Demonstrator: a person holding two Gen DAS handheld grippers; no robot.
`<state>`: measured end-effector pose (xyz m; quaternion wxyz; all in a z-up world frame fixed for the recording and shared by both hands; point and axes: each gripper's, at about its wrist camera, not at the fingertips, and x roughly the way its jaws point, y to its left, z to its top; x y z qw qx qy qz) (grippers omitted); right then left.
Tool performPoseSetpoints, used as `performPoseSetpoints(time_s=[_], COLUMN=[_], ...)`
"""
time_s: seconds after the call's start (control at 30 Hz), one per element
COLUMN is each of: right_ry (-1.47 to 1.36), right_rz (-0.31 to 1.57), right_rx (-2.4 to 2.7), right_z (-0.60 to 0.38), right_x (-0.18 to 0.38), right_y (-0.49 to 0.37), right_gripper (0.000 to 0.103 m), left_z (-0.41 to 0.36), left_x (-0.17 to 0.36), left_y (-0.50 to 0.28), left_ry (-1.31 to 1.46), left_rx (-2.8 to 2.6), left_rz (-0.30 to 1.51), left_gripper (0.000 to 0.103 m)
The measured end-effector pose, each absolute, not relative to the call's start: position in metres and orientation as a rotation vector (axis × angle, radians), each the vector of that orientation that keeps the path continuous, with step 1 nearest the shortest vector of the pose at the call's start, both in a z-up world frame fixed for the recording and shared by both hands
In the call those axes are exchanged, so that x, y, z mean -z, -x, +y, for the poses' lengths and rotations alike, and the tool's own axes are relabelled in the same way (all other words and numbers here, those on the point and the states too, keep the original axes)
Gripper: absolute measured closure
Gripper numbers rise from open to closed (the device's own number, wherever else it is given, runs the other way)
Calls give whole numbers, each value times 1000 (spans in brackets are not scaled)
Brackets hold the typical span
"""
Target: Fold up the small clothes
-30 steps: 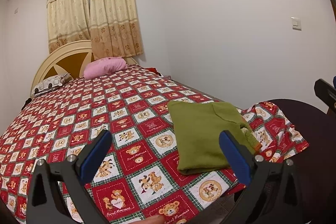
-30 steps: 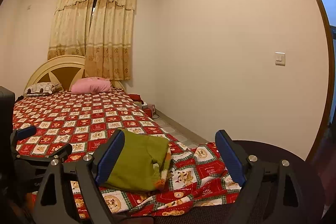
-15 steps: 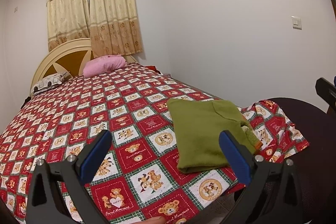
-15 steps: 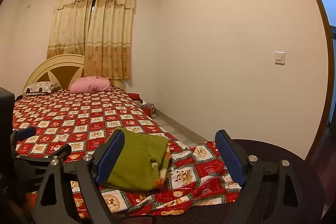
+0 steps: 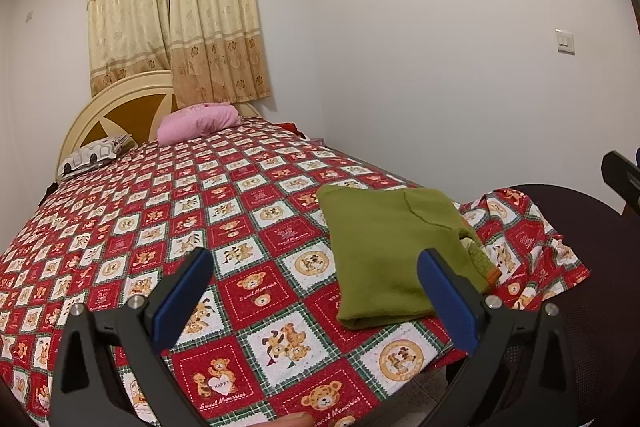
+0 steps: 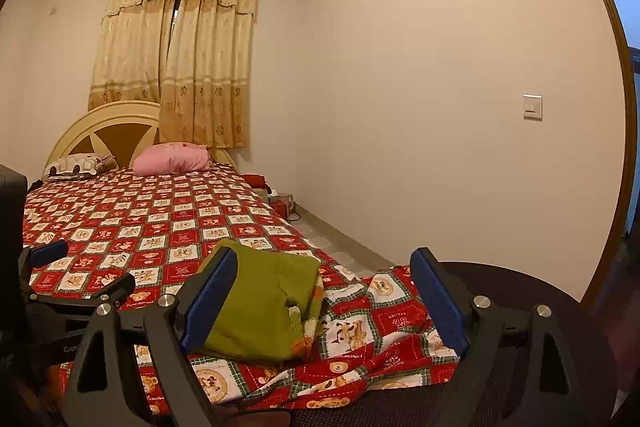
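1. Nothing has changed over the last second: the left hand-held gripper (image 5: pixel 316 291) stays spread and empty above the bed (image 5: pixel 160 219).
2. The green garment (image 5: pixel 392 251) lies folded at its 1 o'clock, unmoved.
3. The right hand-held gripper (image 6: pixel 324 291) stays spread, empty; folding looks finished.

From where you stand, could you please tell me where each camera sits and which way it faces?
Left wrist: on the left claw, aimed along the bed toward the curtains, tilted down; the folded green garment lies ahead to the right; both open blue fingers and a fingertip at the bottom edge show.
Right wrist: on the right claw, further right, nearly level; the garment lies ahead to the left; its open fingers and the left claw show.
Shared: bed, garment, pink pillow, curtains, wall switch.
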<state>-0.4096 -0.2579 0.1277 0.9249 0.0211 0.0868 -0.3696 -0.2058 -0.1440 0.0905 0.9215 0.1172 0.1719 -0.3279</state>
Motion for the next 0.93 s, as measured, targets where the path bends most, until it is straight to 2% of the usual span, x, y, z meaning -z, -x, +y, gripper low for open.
performPoseSetpoints(time_s=[0.93], right_ry=[-75], right_rz=[231], right_rx=[817], right_z=[-277], right_x=[-117], right_y=[407], right_gripper=[14], left_z=[-128], left_x=[-81], left_y=[173], left_ry=[-232], left_rx=[648], left_rz=[450], left_gripper=[0])
